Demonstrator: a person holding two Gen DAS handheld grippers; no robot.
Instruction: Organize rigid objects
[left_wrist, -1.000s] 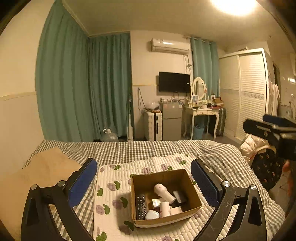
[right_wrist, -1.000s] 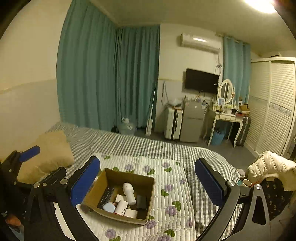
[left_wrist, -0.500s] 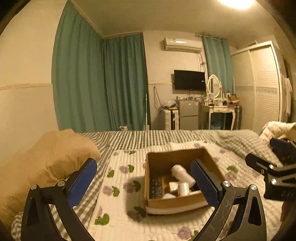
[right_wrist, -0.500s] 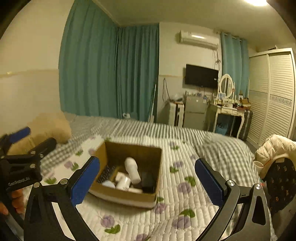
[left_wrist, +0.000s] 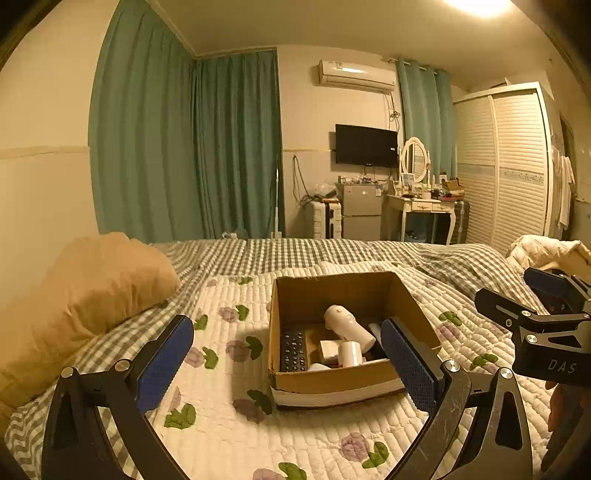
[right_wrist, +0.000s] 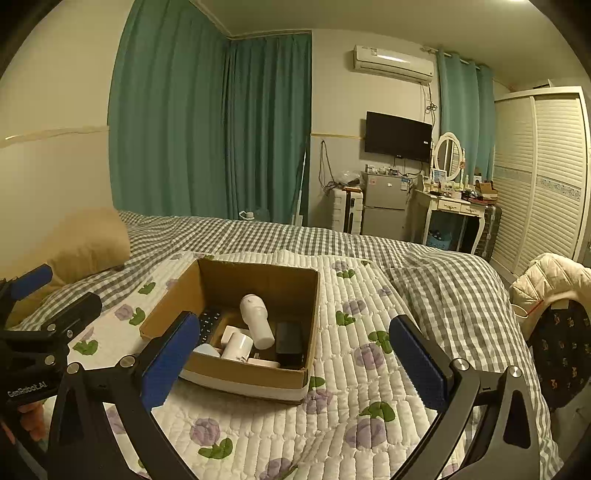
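An open cardboard box stands on a quilted floral mat on the bed; it also shows in the right wrist view. Inside lie a white bottle, a black remote, a small white cylinder, a black block and small white boxes. My left gripper is open and empty, low in front of the box. My right gripper is open and empty, at the box's near right side.
A tan pillow lies at the left on the checked bedspread. A puffy jacket hangs at the bed's right edge. Fridge, dressing table and wardrobe stand across the room.
Both grippers came down from a high view toward the bed and closer to the box, which now looks larger. Both stayed open and empty.
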